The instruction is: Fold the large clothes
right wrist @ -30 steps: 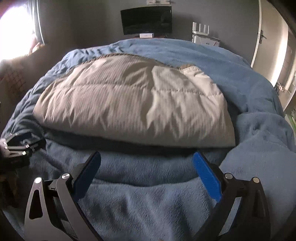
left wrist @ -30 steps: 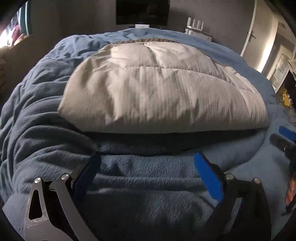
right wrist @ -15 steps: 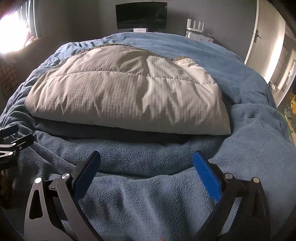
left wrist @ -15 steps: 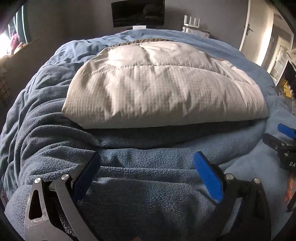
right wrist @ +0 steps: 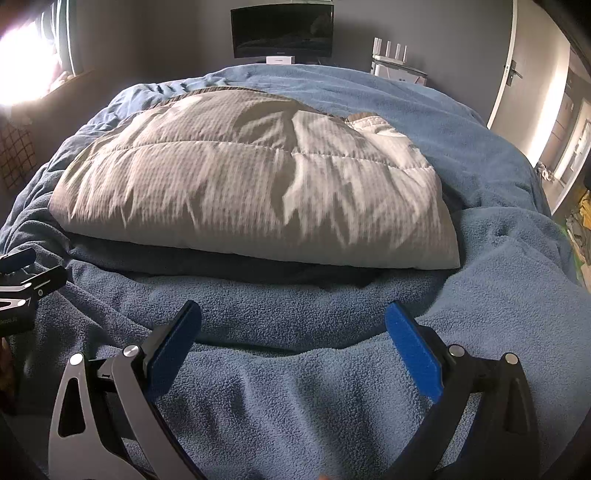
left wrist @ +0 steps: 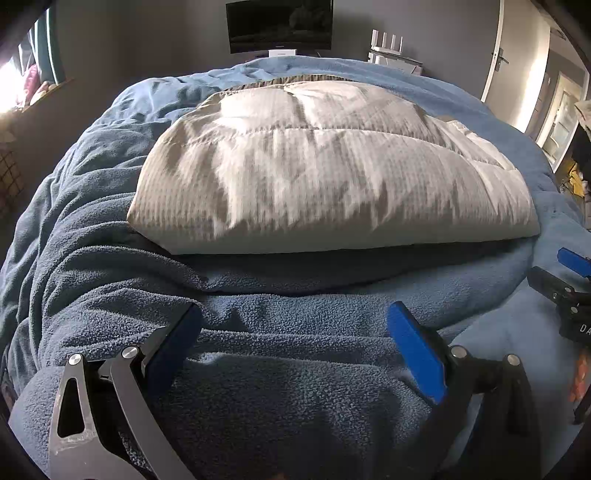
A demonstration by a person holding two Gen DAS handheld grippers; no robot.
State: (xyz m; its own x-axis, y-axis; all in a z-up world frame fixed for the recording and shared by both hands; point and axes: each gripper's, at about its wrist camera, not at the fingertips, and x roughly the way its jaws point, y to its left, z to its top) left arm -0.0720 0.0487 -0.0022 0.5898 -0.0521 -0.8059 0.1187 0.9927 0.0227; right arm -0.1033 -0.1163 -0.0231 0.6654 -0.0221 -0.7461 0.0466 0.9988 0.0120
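A large beige quilted cover (left wrist: 325,166) lies folded on a bed; it also shows in the right wrist view (right wrist: 251,184). A blue fleece blanket (left wrist: 258,369) covers the bed below it and shows in the right wrist view (right wrist: 295,387) too. My left gripper (left wrist: 293,332) is open, its blue pads wide apart just above the fleece near the front edge. My right gripper (right wrist: 293,332) is open in the same way, to the right of the left one. Each gripper shows at the edge of the other's view, the right gripper (left wrist: 565,284) and the left gripper (right wrist: 22,284).
A dark screen (left wrist: 279,24) stands against the far wall with a white router (left wrist: 388,42) beside it. A door (right wrist: 517,70) is at the right. A bright window (right wrist: 22,62) is at the left. Clutter (left wrist: 576,177) lies on the floor to the right.
Both grippers have pulled back and risen a little from the folded cover; more fleece shows in front. Both stay open and empty.
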